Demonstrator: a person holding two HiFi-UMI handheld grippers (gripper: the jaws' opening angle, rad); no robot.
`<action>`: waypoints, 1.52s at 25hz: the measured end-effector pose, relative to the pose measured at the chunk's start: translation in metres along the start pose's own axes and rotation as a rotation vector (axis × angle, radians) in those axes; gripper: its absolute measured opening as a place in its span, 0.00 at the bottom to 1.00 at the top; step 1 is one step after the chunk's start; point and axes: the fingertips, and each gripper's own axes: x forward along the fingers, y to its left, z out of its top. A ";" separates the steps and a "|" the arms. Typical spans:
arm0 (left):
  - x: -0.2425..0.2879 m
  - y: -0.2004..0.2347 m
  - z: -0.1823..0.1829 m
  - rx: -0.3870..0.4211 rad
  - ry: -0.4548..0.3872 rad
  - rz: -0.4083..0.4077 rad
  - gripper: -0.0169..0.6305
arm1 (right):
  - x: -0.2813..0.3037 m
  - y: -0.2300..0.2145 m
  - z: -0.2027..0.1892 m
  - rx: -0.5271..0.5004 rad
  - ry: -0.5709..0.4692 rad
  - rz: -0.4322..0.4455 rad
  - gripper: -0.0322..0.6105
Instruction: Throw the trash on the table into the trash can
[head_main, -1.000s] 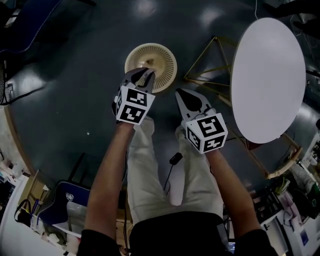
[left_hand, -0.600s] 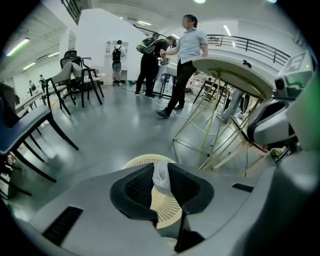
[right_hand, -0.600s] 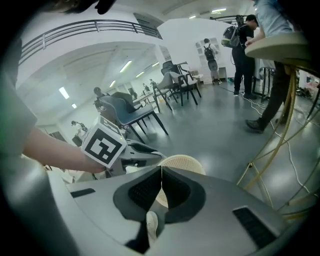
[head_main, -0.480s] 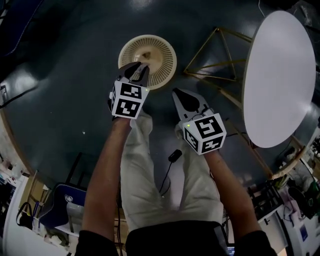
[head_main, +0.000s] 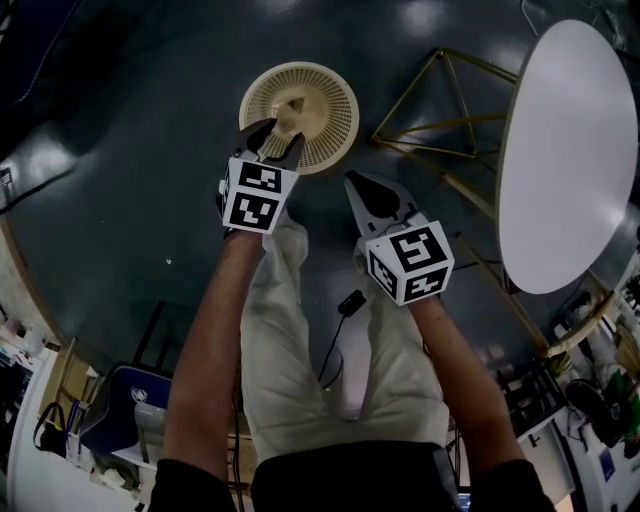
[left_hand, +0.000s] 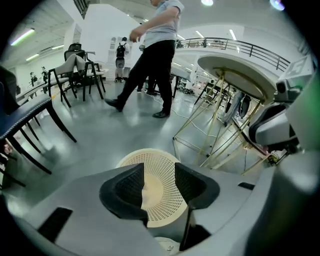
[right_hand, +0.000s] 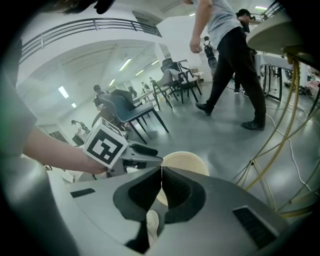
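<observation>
The cream perforated trash can (head_main: 322, 120) stands on the dark floor, with a pale crumpled piece (head_main: 292, 104) lying in its middle. My left gripper (head_main: 280, 136) hangs over the can's near rim. Its jaws have just been opening, and nothing is pressed between them. In the left gripper view the left gripper (left_hand: 159, 171) frames the can (left_hand: 162, 200) through its gap. My right gripper (head_main: 353, 182) hangs to the right of the can, shut and empty. The right gripper view shows the right gripper (right_hand: 161, 171) with its pads together, the can (right_hand: 187, 162) beyond them.
A white round table (head_main: 570, 150) on gold wire legs (head_main: 440, 110) stands to the right. A black cable (head_main: 345, 310) lies by my legs and a blue chair (head_main: 130, 410) is at the lower left. A person (left_hand: 155, 55) walks past chairs (left_hand: 75, 75) beyond the can.
The left jaws have spread apart over the can's near rim. The right gripper has stayed shut. The table has slid toward the picture's right edge.
</observation>
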 end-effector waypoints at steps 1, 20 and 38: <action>-0.002 0.000 -0.001 -0.001 0.002 -0.001 0.33 | -0.001 0.001 0.000 -0.002 0.000 0.000 0.08; -0.119 -0.035 0.053 -0.041 -0.004 0.076 0.06 | -0.114 0.044 0.061 -0.064 -0.049 0.014 0.08; -0.266 -0.162 0.160 -0.100 -0.202 0.110 0.05 | -0.285 0.069 0.119 -0.181 -0.136 0.057 0.08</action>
